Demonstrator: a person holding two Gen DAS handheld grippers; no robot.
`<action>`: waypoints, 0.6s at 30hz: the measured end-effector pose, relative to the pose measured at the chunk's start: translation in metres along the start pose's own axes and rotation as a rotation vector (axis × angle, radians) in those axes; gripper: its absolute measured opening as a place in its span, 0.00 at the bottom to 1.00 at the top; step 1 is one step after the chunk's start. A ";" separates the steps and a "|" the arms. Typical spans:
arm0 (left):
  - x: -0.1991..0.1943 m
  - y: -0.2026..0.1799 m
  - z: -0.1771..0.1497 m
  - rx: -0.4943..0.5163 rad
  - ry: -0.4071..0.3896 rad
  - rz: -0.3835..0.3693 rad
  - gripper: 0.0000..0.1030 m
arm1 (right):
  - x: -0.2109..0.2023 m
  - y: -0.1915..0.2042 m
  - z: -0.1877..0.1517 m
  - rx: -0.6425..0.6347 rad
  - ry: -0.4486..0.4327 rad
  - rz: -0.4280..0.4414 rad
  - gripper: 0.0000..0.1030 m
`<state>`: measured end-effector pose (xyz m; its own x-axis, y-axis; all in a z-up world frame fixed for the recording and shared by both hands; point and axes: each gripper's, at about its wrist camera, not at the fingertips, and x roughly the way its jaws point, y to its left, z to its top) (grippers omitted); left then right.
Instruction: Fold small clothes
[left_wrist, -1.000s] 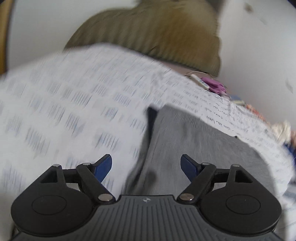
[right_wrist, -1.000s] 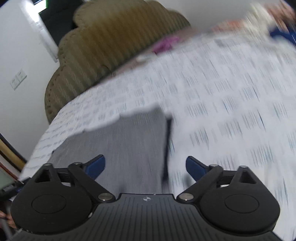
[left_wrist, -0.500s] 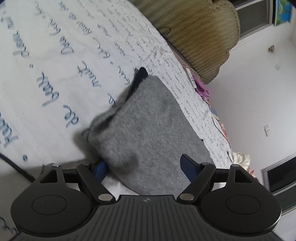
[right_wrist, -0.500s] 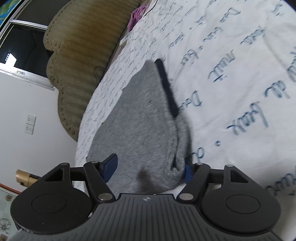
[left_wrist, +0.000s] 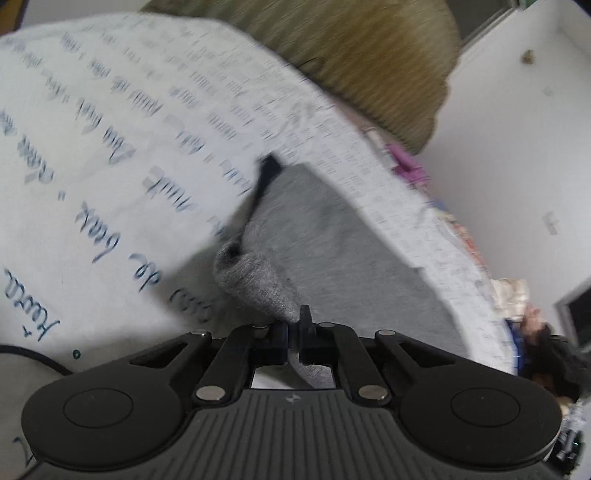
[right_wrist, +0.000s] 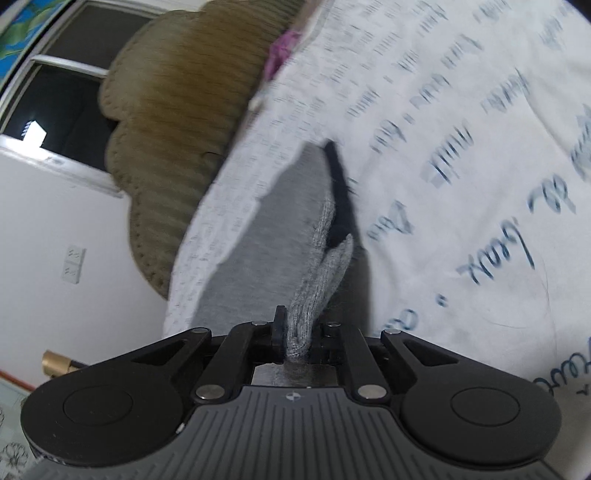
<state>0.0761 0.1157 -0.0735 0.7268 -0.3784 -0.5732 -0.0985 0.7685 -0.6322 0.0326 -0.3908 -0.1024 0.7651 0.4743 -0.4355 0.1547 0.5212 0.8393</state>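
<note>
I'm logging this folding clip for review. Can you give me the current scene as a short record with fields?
surface: white bedsheet with blue script print
garment: grey knit garment with a dark trim, lying on the sheet
left claw: shut on a near corner of the garment
right claw: shut on the other near corner
background: olive headboard
image quality: motion blur
</note>
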 end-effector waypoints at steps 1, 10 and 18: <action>-0.010 -0.003 0.002 0.008 -0.009 -0.027 0.04 | -0.008 0.005 0.003 -0.017 0.006 0.013 0.12; 0.010 0.022 -0.016 0.006 0.069 0.075 0.04 | -0.006 -0.038 -0.003 0.042 0.056 -0.116 0.19; 0.004 0.024 -0.006 -0.025 -0.044 0.130 0.67 | -0.024 0.001 0.026 -0.076 -0.114 -0.107 0.57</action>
<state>0.0721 0.1291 -0.0939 0.7359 -0.2528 -0.6281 -0.2107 0.7961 -0.5674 0.0305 -0.4203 -0.0826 0.8135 0.3316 -0.4779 0.1952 0.6184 0.7613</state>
